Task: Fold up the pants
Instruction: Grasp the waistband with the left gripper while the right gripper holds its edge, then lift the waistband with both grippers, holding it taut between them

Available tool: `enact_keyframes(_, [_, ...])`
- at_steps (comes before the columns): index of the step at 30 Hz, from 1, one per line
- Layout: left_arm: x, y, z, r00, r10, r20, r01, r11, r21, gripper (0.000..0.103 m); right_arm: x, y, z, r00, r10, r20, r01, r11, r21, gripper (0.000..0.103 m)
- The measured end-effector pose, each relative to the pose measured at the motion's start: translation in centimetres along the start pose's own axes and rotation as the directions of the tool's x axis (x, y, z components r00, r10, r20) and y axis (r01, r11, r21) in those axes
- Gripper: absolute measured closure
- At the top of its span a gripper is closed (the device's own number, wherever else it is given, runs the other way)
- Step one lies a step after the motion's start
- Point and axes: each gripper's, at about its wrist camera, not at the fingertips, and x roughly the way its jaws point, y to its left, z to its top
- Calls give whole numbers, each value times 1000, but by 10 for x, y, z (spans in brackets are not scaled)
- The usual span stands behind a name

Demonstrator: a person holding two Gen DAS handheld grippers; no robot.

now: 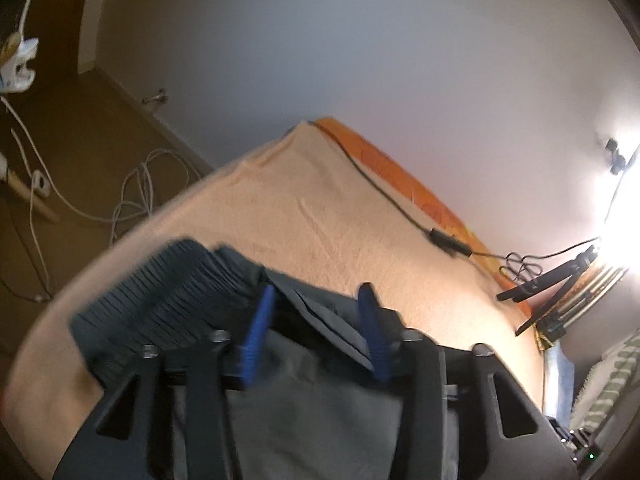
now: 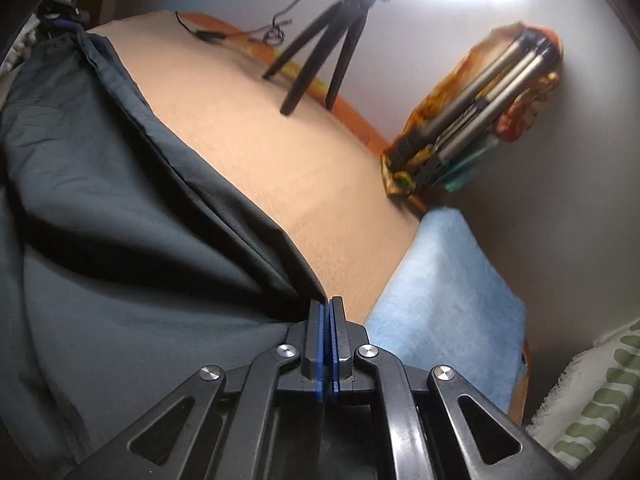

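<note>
Dark grey pants lie on a peach-covered bed. In the right wrist view my right gripper is shut, its blue pads pinching a corner of the pants at the edge of the fabric. In the left wrist view my left gripper is open, its blue fingers apart over the pants near the ribbed elastic waistband. A fold of the fabric lies between the fingers. The image is blurred.
A black tripod stands on the bed near the wall, with a cable and adapter. A folded tripod bundle leans at the wall. A blue towel lies at the bed's right. White cables lie on the floor.
</note>
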Motion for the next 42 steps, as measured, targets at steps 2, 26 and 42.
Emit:
enact_keyframes(2, [-16, 9, 11, 999, -14, 31, 14, 1000, 2, 57, -4, 0, 1, 1000, 11, 0, -11, 1000, 6, 89])
enact_keyframes(26, [-32, 76, -39, 994, 103, -35, -99, 989, 111, 57, -59, 187, 271, 749, 598, 286, -519, 798, -306, 51])
enact_keyframes(42, [-35, 82, -51, 997, 77, 1, -77, 990, 121, 65, 8, 325, 354, 662, 736, 142, -660, 662, -356, 51])
